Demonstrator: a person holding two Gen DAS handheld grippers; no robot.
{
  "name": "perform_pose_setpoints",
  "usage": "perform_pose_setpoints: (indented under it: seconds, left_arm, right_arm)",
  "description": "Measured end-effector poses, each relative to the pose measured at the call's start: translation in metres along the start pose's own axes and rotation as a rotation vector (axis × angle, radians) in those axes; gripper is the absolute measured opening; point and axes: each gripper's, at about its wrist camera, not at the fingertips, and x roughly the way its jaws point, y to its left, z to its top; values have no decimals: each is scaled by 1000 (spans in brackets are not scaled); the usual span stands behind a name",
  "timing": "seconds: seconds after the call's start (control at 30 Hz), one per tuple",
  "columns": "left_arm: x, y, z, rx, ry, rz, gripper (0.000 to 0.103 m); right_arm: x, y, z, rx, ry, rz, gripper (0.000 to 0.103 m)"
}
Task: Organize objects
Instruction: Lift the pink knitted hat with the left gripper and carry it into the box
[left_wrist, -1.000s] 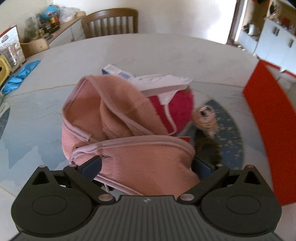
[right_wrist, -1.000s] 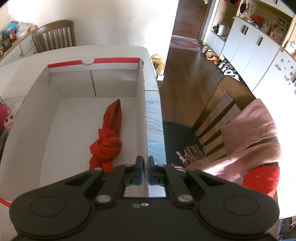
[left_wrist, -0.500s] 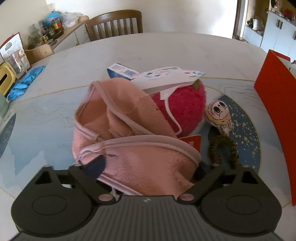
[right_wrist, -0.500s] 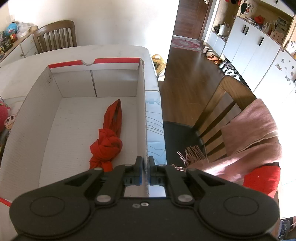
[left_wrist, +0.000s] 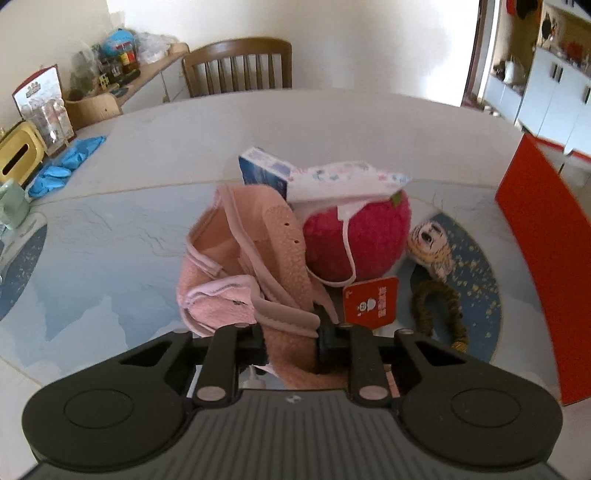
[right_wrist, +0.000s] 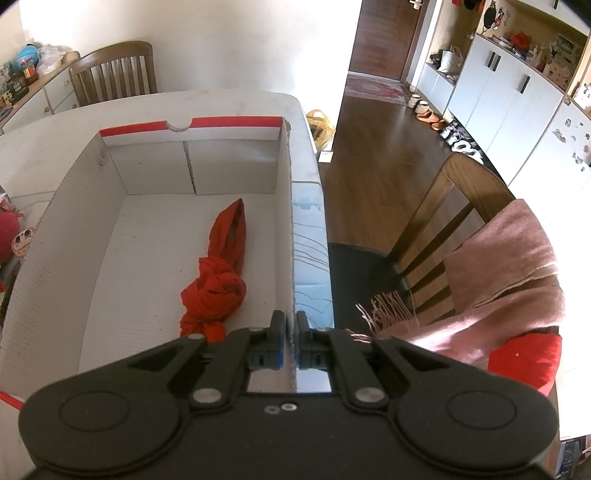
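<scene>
Red hang tag (left_wrist: 370, 303) with white snowman mark, printed characters too blurred to read

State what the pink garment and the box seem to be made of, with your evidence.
Pink garment: probably fleece or sherpa fabric, matte; nubbly pile surface and smooth sewn edge binding.
Box: likely corrugated cardboard, white inside and red outside; fine ribbed lines and a fluted cut edge.

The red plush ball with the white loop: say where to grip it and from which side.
Take the red plush ball by its white loop, which hangs down its near face, coming from the near side. The ball looks too wide for the jaws, and a paper packet covers its top. The left gripper has just been closing on the pink fleece.
</scene>
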Motion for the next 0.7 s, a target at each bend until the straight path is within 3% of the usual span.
perform_pose_setpoints:
  seconds: [0.4, 0.7]
  left_arm:
    - [-71, 31, 25, -45, -121, -73, 18]
    - [-118, 22, 49, -7, -232, -146, 18]
  right_arm:
    - [-1, 0, 1, 3, -3, 7, 4]
    - [-2, -2, 1, 9, -8, 16, 4]
